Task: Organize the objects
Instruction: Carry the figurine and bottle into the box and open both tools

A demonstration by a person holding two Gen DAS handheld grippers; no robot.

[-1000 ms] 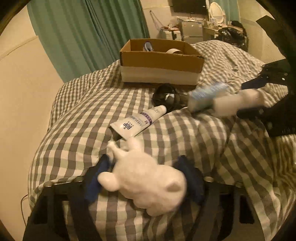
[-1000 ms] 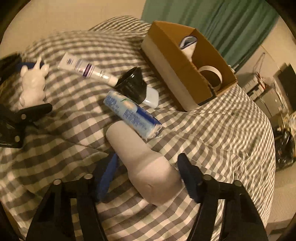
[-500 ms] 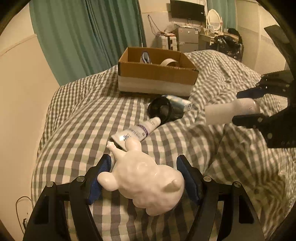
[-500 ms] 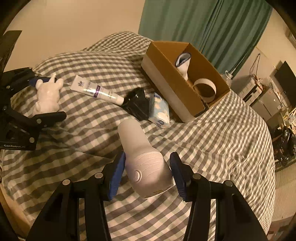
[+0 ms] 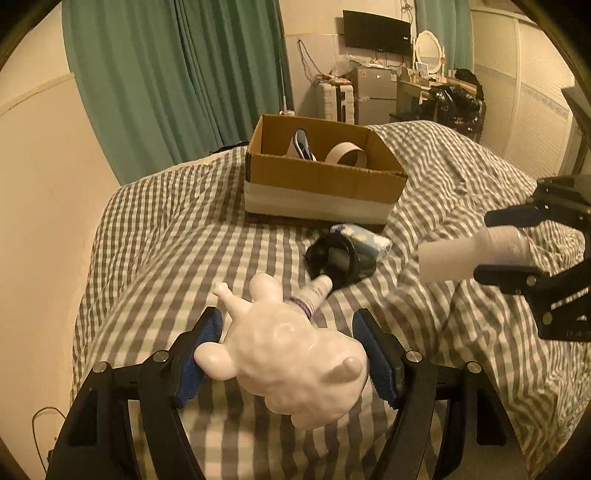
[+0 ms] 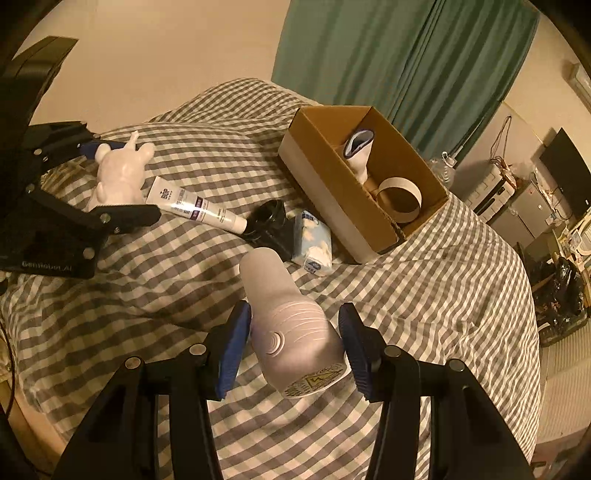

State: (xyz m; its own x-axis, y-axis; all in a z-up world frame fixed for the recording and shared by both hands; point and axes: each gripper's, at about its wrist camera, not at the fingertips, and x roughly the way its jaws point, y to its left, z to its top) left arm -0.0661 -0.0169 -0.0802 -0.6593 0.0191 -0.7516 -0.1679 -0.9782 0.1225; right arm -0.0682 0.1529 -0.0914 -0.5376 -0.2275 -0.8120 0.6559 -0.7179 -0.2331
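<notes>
- Two tools are in view above a bed (image 5: 155,236) covered with a grey-and-white checked cover.
- Left tool (image 5: 288,354): its blue-padded fingers (image 5: 205,341) grip a white animal figurine (image 5: 288,354), held clear of the cover. In the right wrist view the same figurine (image 6: 118,173) sits at 10 o'clock, clamped in that tool (image 6: 110,177).
- Right tool (image 6: 295,332): its fingers (image 6: 234,341) are closed on the wide end of a pale cylindrical device (image 6: 291,317) with ribbed lines and a round button; a warning sticker shows on the end nearest the camera. In the left wrist view this device (image 5: 472,253) appears at 3 o'clock, lifted off the bed.
- Cardboard box (image 5: 321,173): open-topped, resting on the bed at 12 o'clock in the left wrist view. It contains a tape roll (image 6: 399,195) and a white item with a dark blue rim (image 6: 358,151).
- Loose items on the cover, between the tools and the box:
  - a white tube (image 6: 195,205) with purple print, its cap touching a black cup-shaped object (image 6: 269,225) that lies on its side;
  - a blue-and-white tissue pack (image 6: 312,243), just beside the black object and near the box wall.
- Background: green curtains (image 5: 177,74), a wall-mounted screen (image 5: 376,33) and cluttered furniture at 1 o'clock in the left wrist view.
</notes>
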